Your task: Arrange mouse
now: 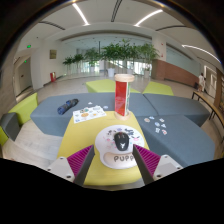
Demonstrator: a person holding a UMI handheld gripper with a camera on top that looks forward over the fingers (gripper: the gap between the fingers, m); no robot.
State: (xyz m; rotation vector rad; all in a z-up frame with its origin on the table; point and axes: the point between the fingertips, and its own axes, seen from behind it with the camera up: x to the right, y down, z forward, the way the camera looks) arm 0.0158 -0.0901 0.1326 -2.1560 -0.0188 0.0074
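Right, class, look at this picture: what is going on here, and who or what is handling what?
A hand-held gripper is reaching over a table made of grey and yellow-green panels. Its fingers are open, and a white mouse sits on a white mat between them, resting on its own. Just beyond the mouse stands a tall red cup. A dark object, some papers and small white pieces lie further off. Plants stand in the background.
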